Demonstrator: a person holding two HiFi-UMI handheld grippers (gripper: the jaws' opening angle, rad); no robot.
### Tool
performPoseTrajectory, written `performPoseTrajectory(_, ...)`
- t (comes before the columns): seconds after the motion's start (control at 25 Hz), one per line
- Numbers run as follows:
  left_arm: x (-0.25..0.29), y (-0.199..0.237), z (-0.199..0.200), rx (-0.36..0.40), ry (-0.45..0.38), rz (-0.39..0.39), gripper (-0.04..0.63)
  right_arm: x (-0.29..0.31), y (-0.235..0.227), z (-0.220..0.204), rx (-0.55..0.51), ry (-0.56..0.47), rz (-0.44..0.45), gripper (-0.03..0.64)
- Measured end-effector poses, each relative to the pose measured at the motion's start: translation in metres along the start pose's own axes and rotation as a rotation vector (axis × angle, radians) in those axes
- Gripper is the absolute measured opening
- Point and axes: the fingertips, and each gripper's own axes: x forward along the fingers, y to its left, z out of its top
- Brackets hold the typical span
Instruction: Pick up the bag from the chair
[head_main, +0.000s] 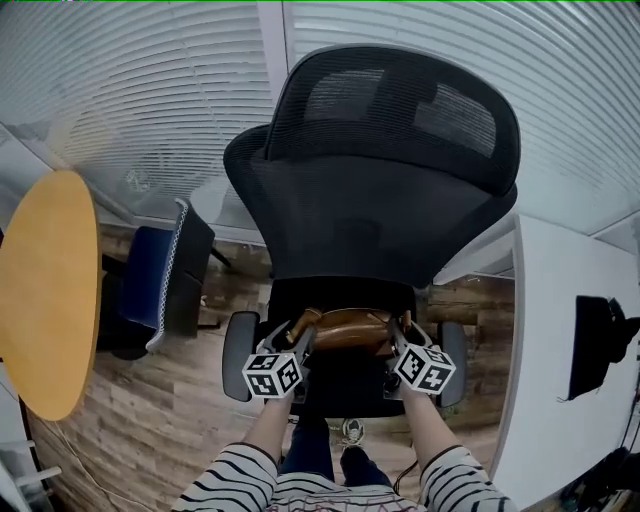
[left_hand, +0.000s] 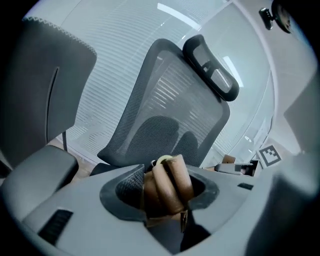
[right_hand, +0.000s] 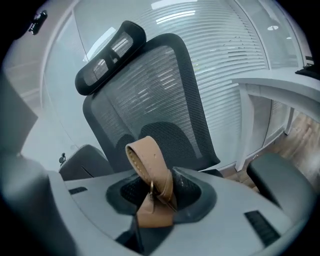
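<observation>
A brown leather bag (head_main: 348, 328) hangs just above the seat of the black mesh office chair (head_main: 385, 190). My left gripper (head_main: 297, 338) is shut on the bag's left strap (left_hand: 167, 187), which fills the space between its jaws. My right gripper (head_main: 398, 338) is shut on the bag's right strap (right_hand: 152, 180), whose tan loop sticks up above the jaws. Each gripper's marker cube (head_main: 272, 374) faces me. In the head view most of the bag's body is hidden behind the grippers.
A round wooden table (head_main: 45, 290) stands at the left with a blue-and-black chair (head_main: 165, 275) beside it. A white desk (head_main: 560, 360) with a black object (head_main: 596, 340) on it lies at the right. Window blinds (head_main: 140, 110) close off the back. The chair's armrests (head_main: 238, 355) flank both grippers.
</observation>
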Motion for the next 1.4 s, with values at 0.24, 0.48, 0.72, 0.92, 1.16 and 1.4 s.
performPoseTrajectory(0.24, -0.041, -0.017, 0.011, 0.031, -0.074, 0.025, 0.204, -0.034, 0.022, 0.005, -0.023, -0.006, 0.034, 0.146)
performPoseTrajectory(0.48, -0.083, -0.044, 0.020, 0.075, -0.122, 0.042, 0.204, -0.076, 0.038, 0.014, -0.046, -0.029, 0.077, 0.144)
performPoseTrajectory(0.72, -0.120, -0.067, 0.030, 0.086, -0.154, 0.052, 0.204, -0.112, 0.056, 0.025, -0.069, -0.053, 0.122, 0.143)
performPoseTrajectory(0.92, -0.152, -0.088, 0.040, 0.091, -0.203, 0.062, 0.202, -0.142, 0.072, 0.038, -0.102, -0.079, 0.165, 0.141)
performPoseTrajectory(1.16, -0.191, -0.108, 0.053, 0.105, -0.253, 0.077, 0.202, -0.176, 0.094, 0.049, -0.132, -0.105, 0.206, 0.140)
performPoseTrajectory(1.4, -0.226, -0.128, 0.065, 0.122, -0.295, 0.099, 0.201, -0.206, 0.112, 0.059, -0.149, -0.129, 0.252, 0.140)
